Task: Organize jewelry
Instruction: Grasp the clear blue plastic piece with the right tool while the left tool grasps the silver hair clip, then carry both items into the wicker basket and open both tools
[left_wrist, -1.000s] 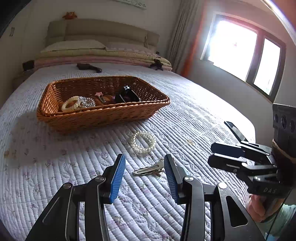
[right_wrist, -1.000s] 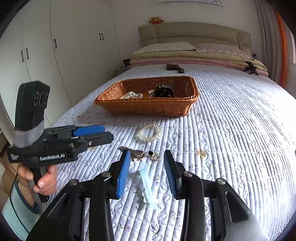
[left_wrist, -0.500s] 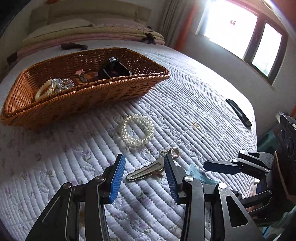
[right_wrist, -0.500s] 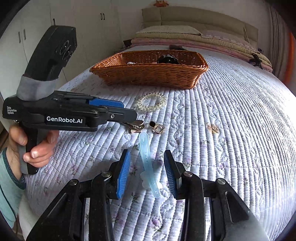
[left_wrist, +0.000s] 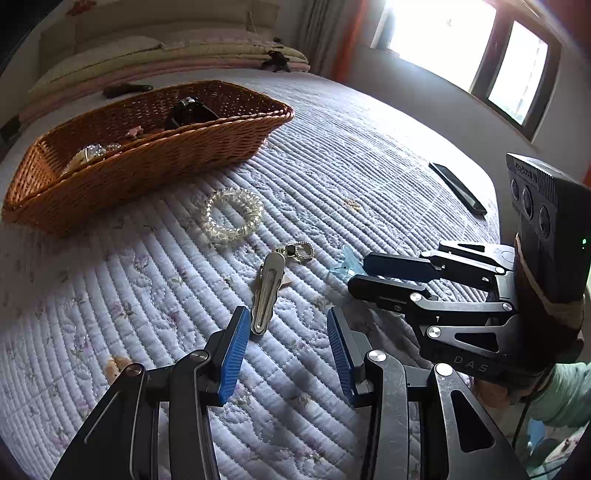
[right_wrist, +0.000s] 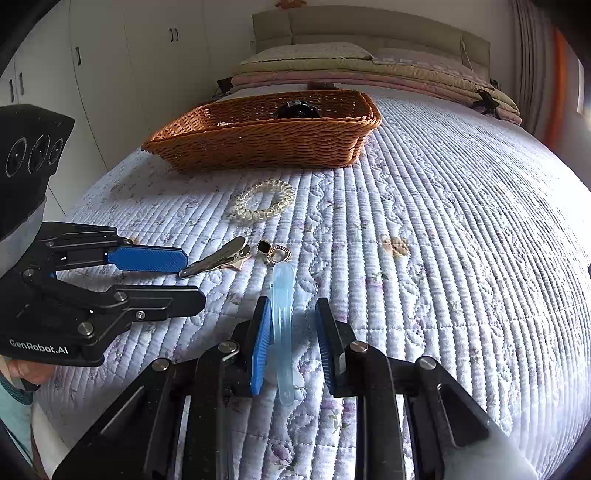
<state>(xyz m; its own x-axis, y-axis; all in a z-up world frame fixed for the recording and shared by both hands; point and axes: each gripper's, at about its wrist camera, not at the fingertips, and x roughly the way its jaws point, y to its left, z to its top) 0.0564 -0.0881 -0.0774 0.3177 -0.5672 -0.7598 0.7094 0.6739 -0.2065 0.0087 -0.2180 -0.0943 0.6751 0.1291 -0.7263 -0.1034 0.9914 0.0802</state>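
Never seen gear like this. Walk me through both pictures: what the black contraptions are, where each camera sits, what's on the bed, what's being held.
No robot: a person holds a hand-held claw in each hand, each with a camera looking along its blue pads. The left claw is open at the tip of a silver hair clip. The right claw is open around a pale blue clip, not yet gripping. On the quilt also lie a clear coil hair tie and a small earring. Behind stands a wicker basket holding other pieces.

Right gripper (right_wrist: 291, 343) low over the bed (right_wrist: 461, 221), fingers (right_wrist: 260, 343) apart, straddling a pale blue hair clip (right_wrist: 282, 314). Left gripper (right_wrist: 173, 277) open beside a silver clip (right_wrist: 218, 258). Clear coil bracelet (right_wrist: 264, 201) lies before the wicker basket (right_wrist: 258, 144).
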